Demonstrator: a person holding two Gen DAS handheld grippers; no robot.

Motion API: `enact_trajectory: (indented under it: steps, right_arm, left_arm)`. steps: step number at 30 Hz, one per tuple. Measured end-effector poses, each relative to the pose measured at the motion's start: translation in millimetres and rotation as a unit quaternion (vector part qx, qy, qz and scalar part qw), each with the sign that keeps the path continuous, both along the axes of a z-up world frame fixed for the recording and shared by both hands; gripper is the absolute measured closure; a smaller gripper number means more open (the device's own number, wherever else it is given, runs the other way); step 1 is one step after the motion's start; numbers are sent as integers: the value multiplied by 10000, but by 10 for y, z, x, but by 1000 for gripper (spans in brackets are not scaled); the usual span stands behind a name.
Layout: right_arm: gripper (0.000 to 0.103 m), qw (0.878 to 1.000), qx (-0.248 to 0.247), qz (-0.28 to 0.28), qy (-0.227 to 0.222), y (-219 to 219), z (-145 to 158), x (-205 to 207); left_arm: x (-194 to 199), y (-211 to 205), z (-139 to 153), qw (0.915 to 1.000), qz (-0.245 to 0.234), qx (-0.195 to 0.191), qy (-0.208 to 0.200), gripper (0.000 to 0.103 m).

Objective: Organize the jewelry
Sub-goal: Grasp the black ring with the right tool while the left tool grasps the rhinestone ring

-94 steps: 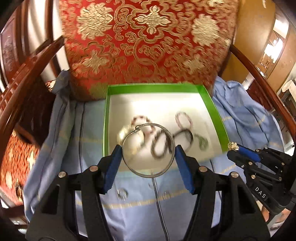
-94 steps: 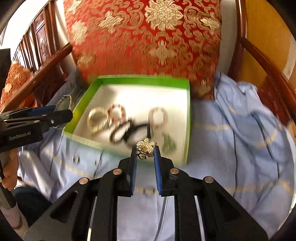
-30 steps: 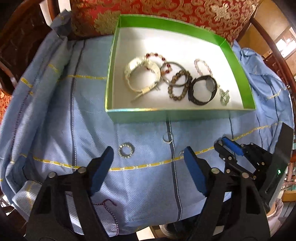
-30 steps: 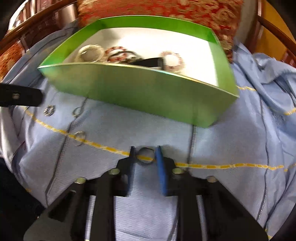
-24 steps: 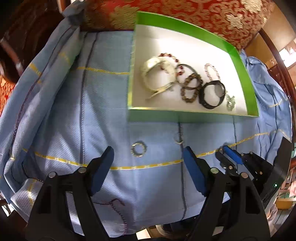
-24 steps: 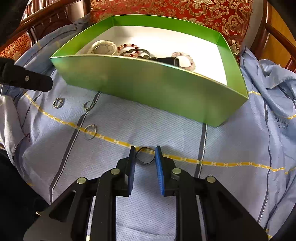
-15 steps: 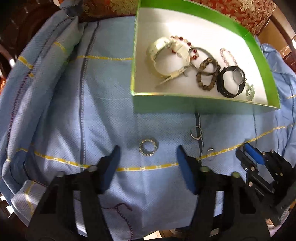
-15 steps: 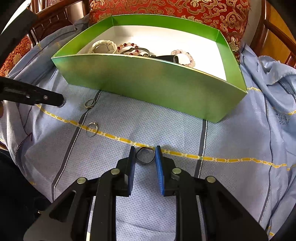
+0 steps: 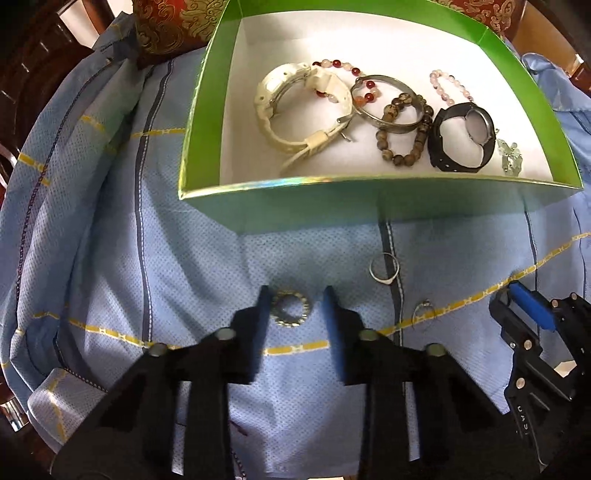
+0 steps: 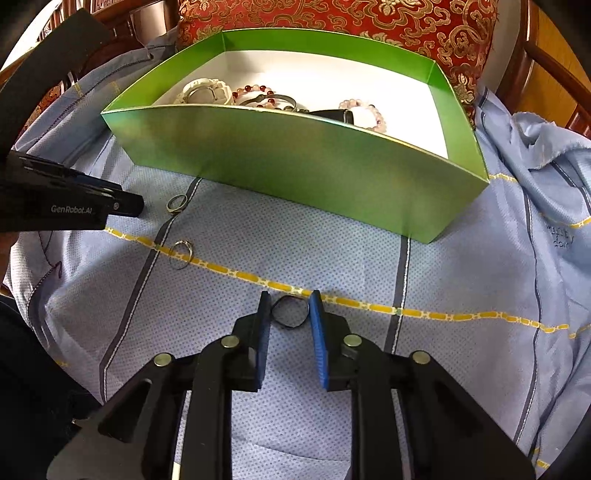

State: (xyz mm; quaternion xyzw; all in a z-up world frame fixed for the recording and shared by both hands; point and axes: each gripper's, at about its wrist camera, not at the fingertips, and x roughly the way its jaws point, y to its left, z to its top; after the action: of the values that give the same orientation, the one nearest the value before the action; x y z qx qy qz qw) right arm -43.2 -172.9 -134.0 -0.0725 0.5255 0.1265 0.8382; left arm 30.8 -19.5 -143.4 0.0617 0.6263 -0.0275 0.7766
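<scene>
A sparkly silver ring (image 9: 290,313) lies on the blue cloth (image 9: 110,258) between the fingers of my left gripper (image 9: 295,301). Its jaws are closing, and a gap still shows on the ring's right side. My right gripper (image 10: 290,306) is shut on a dark ring (image 10: 290,313) that rests on the cloth. The right gripper (image 9: 515,293) also shows at the right edge of the left wrist view. Two more rings lie loose: a plain band (image 9: 384,267) and a thin ring with a small stone (image 9: 424,314). The green box (image 9: 332,181) holds watches and several bracelets.
The green box (image 10: 295,166) stands just beyond both grippers, in front of a red and gold cushion (image 10: 369,18). Wooden chair arms (image 10: 554,66) flank the seat. The cloth (image 10: 480,277) bunches in folds at the right. The two loose rings (image 10: 177,203) (image 10: 181,254) lie between the grippers.
My left gripper has come down close to the cloth, and its jaws have narrowed from wide apart to just around the sparkly ring. The right gripper has stayed put, still gripping the dark ring.
</scene>
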Motion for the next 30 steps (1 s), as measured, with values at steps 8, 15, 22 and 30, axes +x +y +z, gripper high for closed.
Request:
enact_trajectory:
  steps: [8, 15, 22, 30]
  right_arm:
    - [82, 10000, -82, -31, -6, 32, -1, 0]
    - [82, 10000, -59, -60, 6, 35, 0, 2]
    - [81, 10000, 21, -73, 31, 15, -2, -13]
    - [82, 9999, 75, -105, 29, -26, 52, -28]
  left_arm:
    - [-21, -5, 70, 9997, 49, -234, 80, 80]
    - [-22, 33, 21, 9996, -7, -261, 105, 82]
    - [30, 328, 85, 9958, 248, -866, 153, 82]
    - [-42, 541, 271, 9936, 346, -1076, -14, 82]
